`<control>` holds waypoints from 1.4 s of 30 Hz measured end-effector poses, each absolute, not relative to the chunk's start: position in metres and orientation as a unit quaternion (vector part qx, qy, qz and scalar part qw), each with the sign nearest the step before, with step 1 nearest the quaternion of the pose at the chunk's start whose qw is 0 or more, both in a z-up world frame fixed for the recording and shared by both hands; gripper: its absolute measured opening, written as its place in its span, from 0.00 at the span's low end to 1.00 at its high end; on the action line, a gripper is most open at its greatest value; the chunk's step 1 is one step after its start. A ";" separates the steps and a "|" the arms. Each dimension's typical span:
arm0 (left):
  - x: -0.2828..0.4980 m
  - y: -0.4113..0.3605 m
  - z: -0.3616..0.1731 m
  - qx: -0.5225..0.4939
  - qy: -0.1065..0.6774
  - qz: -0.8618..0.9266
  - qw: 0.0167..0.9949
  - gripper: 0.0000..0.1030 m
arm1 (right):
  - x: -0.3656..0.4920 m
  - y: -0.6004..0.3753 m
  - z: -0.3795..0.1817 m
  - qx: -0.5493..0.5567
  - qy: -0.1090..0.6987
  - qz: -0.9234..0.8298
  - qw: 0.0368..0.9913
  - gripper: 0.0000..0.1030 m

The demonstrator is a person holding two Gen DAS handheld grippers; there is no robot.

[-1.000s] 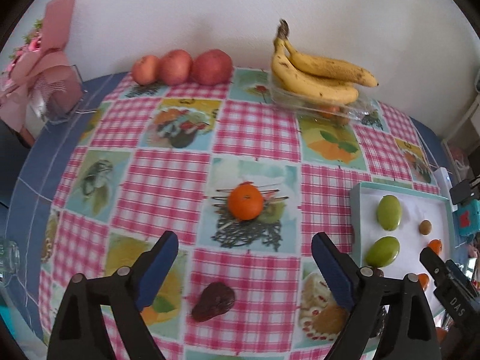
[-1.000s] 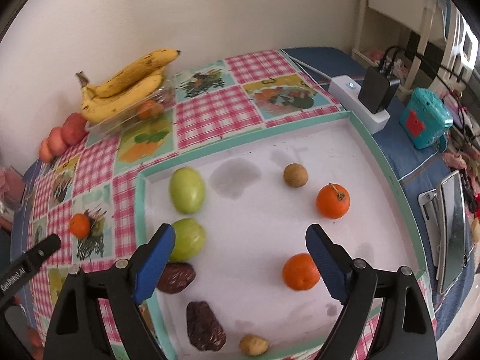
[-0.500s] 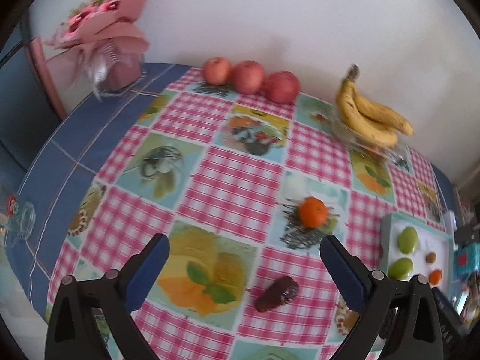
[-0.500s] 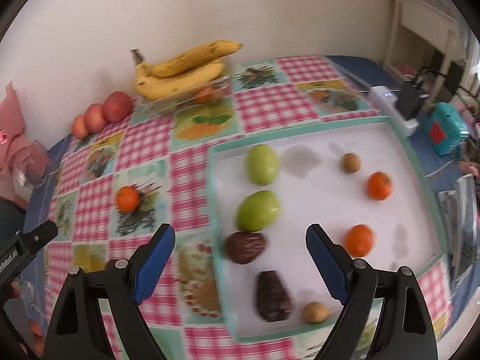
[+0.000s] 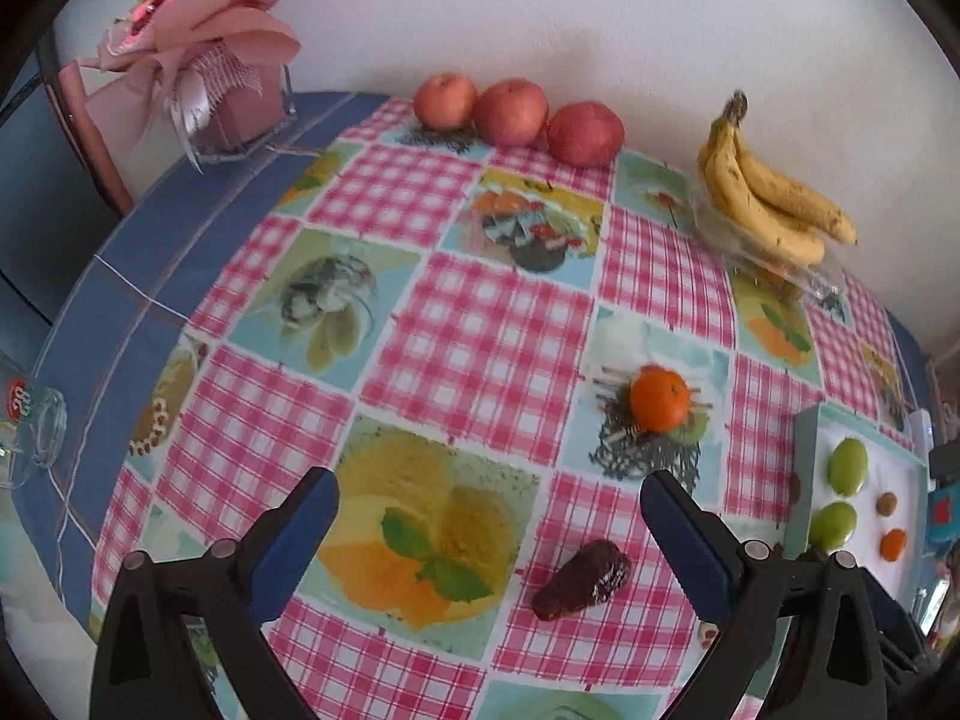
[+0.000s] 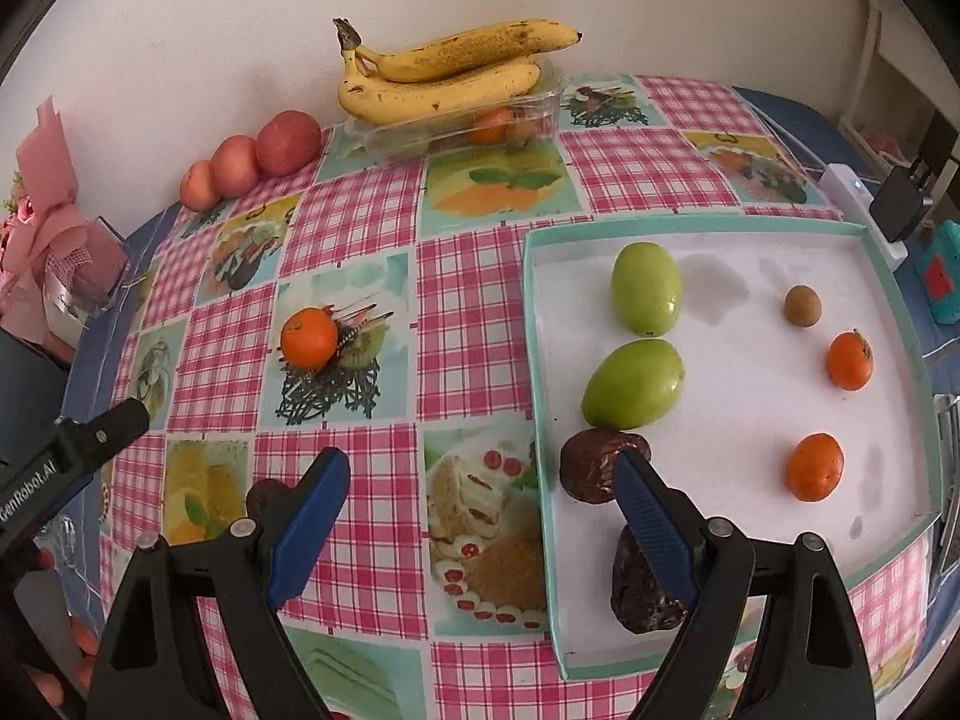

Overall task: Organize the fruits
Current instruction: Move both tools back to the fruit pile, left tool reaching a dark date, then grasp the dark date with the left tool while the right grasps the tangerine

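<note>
Landmark: the tray, a shallow white box with a teal rim, lying on the checked cloth.

Left gripper: jaws spread wide, nothing between them; it hangs over the cloth, well to the left of the tray. A dark date lies on the cloth below it, nearer its right finger, between the gripper and the tray and untouched.

Right gripper: jaws released and empty, straddling the tray's left rim; its right finger stands in front of two dates inside the tray.

In the tray: two green fruits along the left side, two dates below them, a small brown fruit and two tangerines toward the right side.

Outside the tray: a loose tangerine on the cloth, well left of the tray; bananas on a clear box beyond the tray, by the wall; three apples in a row farther left along the wall; a pink bouquet farthest from the tray.
</note>
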State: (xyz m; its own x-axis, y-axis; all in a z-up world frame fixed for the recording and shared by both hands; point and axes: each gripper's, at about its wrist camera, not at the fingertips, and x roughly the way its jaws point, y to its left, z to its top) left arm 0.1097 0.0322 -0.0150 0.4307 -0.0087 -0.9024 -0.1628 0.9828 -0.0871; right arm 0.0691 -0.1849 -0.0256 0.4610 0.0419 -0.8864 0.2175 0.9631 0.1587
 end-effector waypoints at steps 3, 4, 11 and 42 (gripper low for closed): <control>0.111 0.027 -0.020 -0.078 0.540 0.042 0.837 0.99 | 0.067 -0.184 -0.025 0.128 0.518 -0.045 0.845 0.87; 0.111 0.025 -0.021 -0.078 0.541 0.038 0.837 0.99 | 0.066 -0.186 -0.024 0.131 0.516 -0.046 0.845 0.87; 0.114 0.015 -0.030 -0.092 0.558 0.016 0.825 0.99 | 0.064 -0.198 -0.023 0.138 0.518 -0.063 0.842 0.87; 0.106 -0.025 -0.087 -0.091 0.640 -0.045 0.762 0.50 | 0.061 -0.214 -0.026 0.143 0.528 -0.093 0.832 0.87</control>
State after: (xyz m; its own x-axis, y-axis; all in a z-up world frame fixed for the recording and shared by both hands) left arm 0.1065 -0.0249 -0.0872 0.1775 -0.1849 -0.9666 -0.0479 0.9794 -0.1961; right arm 0.0607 -0.2138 -0.0259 0.4254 -0.0042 -0.9050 0.3064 0.9416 0.1397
